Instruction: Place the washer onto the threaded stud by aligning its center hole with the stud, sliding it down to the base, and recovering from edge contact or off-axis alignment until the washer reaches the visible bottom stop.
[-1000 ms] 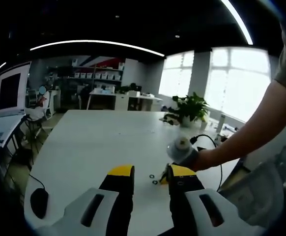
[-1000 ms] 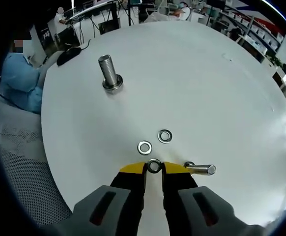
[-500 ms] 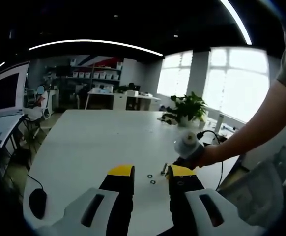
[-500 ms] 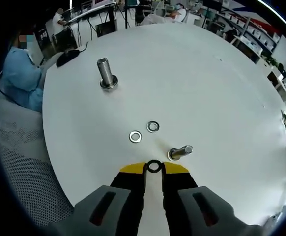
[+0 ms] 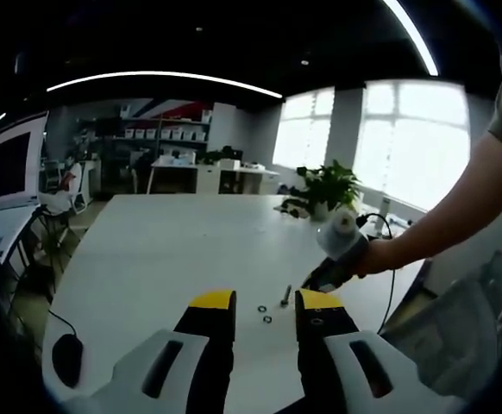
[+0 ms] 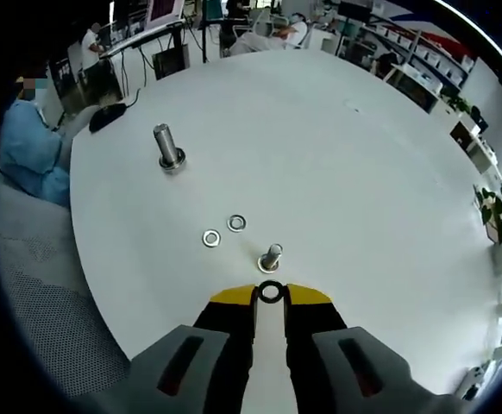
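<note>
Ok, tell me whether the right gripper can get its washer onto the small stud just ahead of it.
Probably yes. The right gripper holds a washer at its tips, and the small stud stands upright just ahead on bare table; two loose washers lie off to the side.

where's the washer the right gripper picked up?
In the right gripper view, the washer is pinched between the right gripper tips, raised above the white table, just short of the small threaded stud.

The right gripper (image 6: 270,294) hangs above the table with its yellow-tipped jaws nearly closed, pinching a washer (image 6: 270,291); the left gripper (image 5: 266,302) has its jaws parted. A forearm (image 5: 445,220) reaches in from the right.
</note>
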Available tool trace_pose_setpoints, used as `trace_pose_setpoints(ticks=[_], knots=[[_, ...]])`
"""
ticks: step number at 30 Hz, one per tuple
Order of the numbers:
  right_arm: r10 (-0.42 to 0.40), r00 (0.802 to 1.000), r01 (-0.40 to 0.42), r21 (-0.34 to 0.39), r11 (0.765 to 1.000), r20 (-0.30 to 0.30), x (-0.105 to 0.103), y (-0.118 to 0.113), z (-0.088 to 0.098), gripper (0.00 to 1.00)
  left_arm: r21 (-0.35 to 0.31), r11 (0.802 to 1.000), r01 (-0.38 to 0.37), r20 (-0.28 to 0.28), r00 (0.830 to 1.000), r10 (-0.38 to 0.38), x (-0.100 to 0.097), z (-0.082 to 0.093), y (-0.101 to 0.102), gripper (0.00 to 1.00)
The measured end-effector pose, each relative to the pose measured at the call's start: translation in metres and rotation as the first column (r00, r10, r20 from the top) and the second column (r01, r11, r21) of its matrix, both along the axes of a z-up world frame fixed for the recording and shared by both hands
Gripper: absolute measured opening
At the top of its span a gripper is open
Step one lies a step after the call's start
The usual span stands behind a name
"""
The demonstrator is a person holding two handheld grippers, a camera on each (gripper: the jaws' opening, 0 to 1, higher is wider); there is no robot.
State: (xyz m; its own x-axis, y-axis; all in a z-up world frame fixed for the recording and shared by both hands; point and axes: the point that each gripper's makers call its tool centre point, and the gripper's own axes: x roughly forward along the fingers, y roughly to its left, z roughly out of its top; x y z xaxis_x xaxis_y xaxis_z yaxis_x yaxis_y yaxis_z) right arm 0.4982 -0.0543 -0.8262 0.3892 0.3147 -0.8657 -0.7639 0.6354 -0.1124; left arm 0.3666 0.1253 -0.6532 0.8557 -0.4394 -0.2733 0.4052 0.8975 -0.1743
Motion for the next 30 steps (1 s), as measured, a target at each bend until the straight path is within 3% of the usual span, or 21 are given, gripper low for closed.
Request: trace_pose_setpoints(ticks=[23,25,26,30], knots=[[-0.009,0.994,0.006,0.027,1.0,0.106,0.022,0.012,0.03,0.14,-0.001,1.0,-0.004,0.016,1.0,0.004,0.001,0.003,0.002,0.25],[0.002,0.994,-0.005,0.024,1.0,0.105,0.024,0.015,0.029,0.14,-0.015,1.0,0.0,0.019,1.0,0.0,0.0,0.005,0.001,0.26],[0.007,0.995,-0.009,0.021,1.0,0.103,0.025,0.016,0.029,0.14,-0.069,0.998,0.011,0.046,0.999,-0.008,0.0,0.014,-0.003,0.27],[0.012,0.994,-0.015,0.025,1.0,0.11,0.027,0.02,0.032,0.14,-0.038,0.999,-0.004,0.049,0.999,0.006,0.0,0.013,0.001,0.27]])
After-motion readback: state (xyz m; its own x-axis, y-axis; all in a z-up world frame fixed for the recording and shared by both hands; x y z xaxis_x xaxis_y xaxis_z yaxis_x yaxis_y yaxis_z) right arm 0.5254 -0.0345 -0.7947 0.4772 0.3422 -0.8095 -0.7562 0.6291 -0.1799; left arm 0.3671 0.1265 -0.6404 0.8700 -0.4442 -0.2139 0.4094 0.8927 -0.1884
